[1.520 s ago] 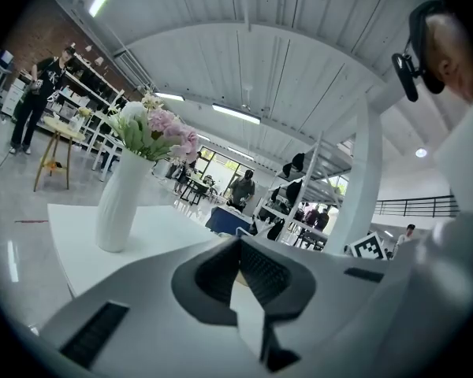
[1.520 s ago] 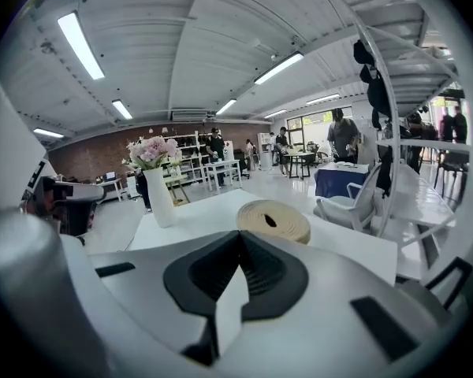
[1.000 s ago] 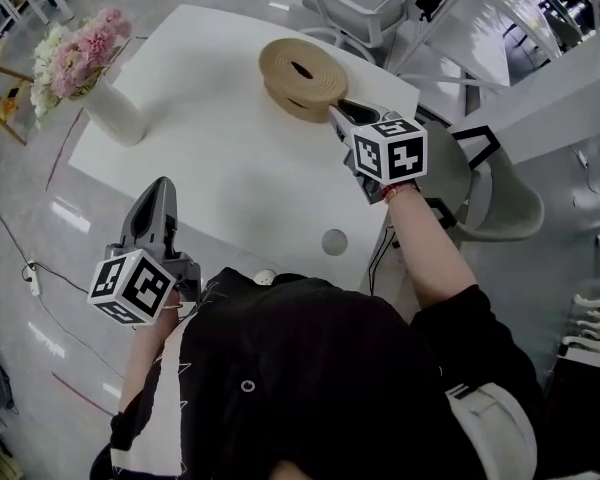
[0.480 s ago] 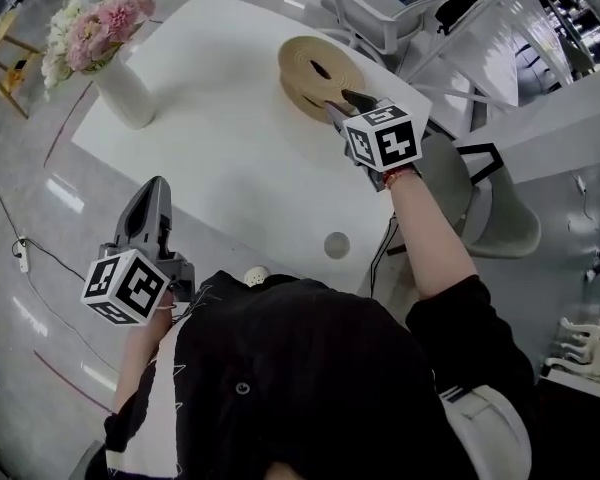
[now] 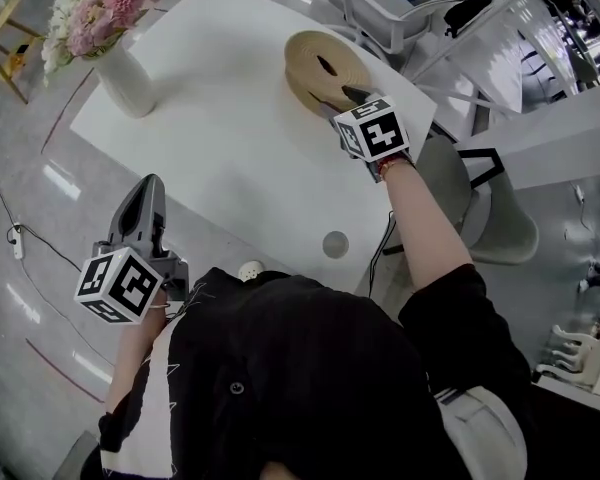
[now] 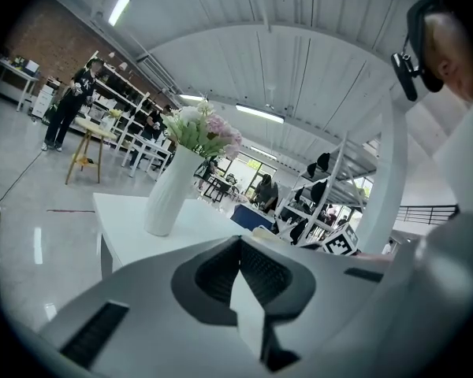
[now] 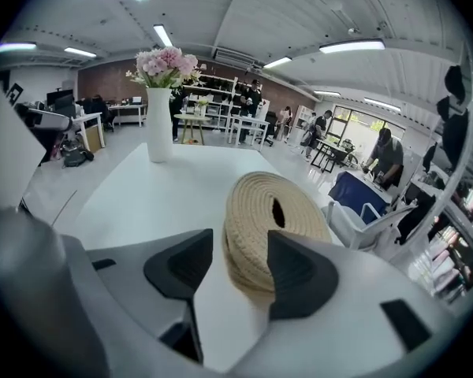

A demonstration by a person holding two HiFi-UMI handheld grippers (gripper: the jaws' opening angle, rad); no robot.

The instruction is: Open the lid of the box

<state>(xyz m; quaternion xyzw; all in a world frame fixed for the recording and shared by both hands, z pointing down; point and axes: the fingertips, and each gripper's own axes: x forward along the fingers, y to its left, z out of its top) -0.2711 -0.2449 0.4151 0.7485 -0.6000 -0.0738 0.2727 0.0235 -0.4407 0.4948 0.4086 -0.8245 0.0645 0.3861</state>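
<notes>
Currently the woven box (image 5: 320, 63) sits with its lid on at the far right corner of the white counter (image 5: 230, 138). The right gripper (image 5: 352, 96) is at the box's near rim, its jaws opening and spread either side of that rim. The left gripper (image 5: 148, 183) is off the counter's near edge, jaws pressed together and empty. A vase of flowers (image 5: 123, 63) stands at the far left.

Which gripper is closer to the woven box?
Right. The right gripper is at the woven box's near rim, jaws opening around it; the left gripper hangs off the table, far away.
</notes>
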